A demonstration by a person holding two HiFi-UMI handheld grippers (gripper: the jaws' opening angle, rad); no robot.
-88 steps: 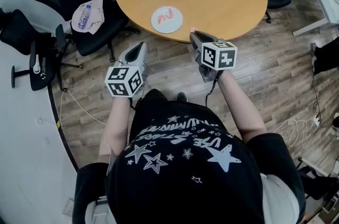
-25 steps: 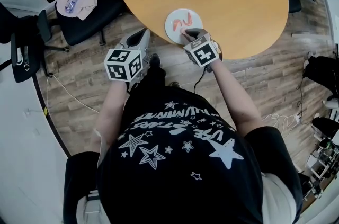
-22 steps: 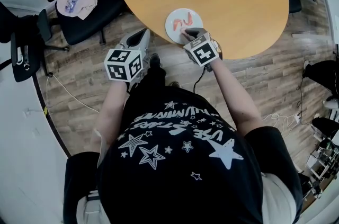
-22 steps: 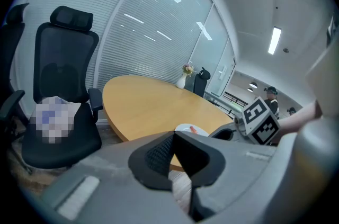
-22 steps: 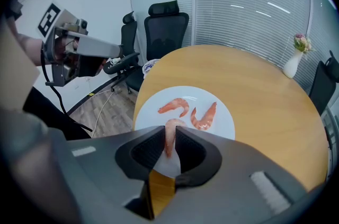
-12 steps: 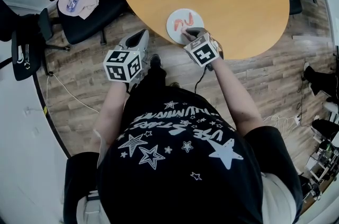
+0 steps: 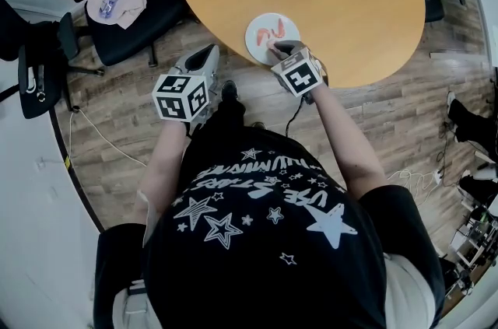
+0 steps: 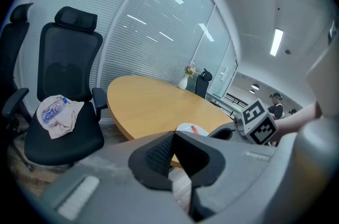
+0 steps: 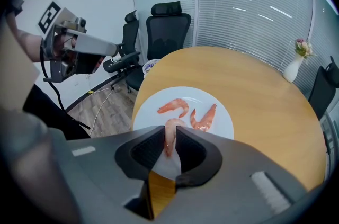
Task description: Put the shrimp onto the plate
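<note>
1. Shrimp [image 9: 170, 126] sits pinched between the pads of the right hand-held gripper [image 9: 169, 144], with its curled end poking out past the jaw tips.
2. That hand-held gripper grips the shrimp: both pads touch it, though the jaws have just eased apart a little.
3. The gripped shrimp hangs over the near edge of the white plate [image 9: 225, 123]; I cannot tell whether it touches the plate.
4. A left shrimp [image 9: 174, 106] and a right shrimp [image 9: 204, 118] lie flat on the plate, just beyond the jaw tips and apart from each other.
5. The plate rests on the bench [image 9: 254, 85], near the edge closest to the person.
6. The left hand-held gripper [image 8: 172, 150] has its jaws together with nothing between them, and it hangs off the bench edge, over the floor.
</note>
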